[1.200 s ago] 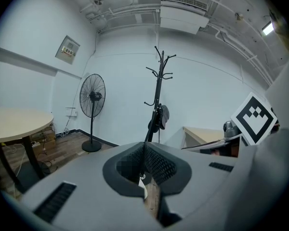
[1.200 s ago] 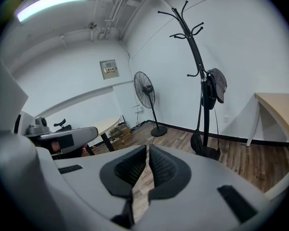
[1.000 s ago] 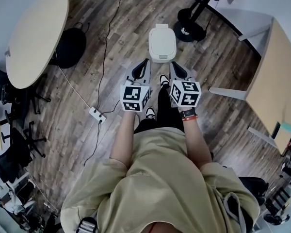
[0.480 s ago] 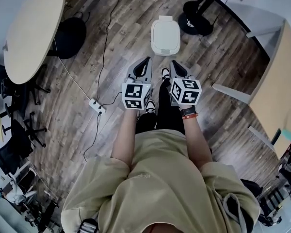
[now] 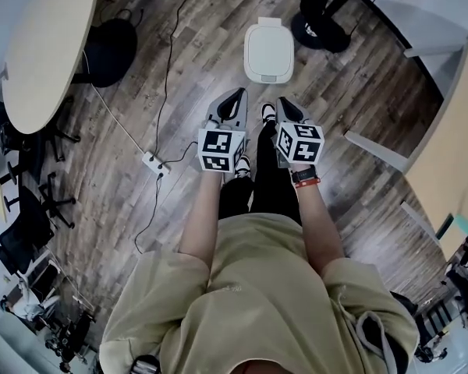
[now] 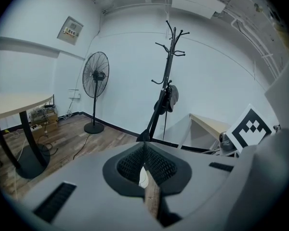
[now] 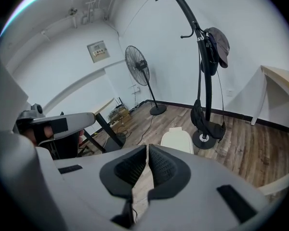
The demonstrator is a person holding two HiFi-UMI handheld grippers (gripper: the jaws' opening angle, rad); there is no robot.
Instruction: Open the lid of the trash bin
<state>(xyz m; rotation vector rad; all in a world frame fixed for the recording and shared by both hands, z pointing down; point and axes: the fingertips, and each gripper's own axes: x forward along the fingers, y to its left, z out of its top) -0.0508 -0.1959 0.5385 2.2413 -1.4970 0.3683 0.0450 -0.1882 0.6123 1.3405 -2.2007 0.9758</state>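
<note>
A white trash bin with its lid down stands on the wooden floor ahead of me; it also shows in the right gripper view as the bin. My left gripper is held out in front of my body, short of the bin, jaws together with nothing between them. My right gripper is level beside it, also shut and empty. In the left gripper view only a sliver of the bin shows through the jaws of the left gripper. In its own view the right gripper has its tips touching.
A coat stand rises just right of the bin. A round table stands far left with a black base under it. A cable and power strip lie on the floor to my left. A desk lines the right side.
I have stepped a little closer to the bin; it sits slightly higher and more to the right in the head view. Both grippers stay shut and level.
</note>
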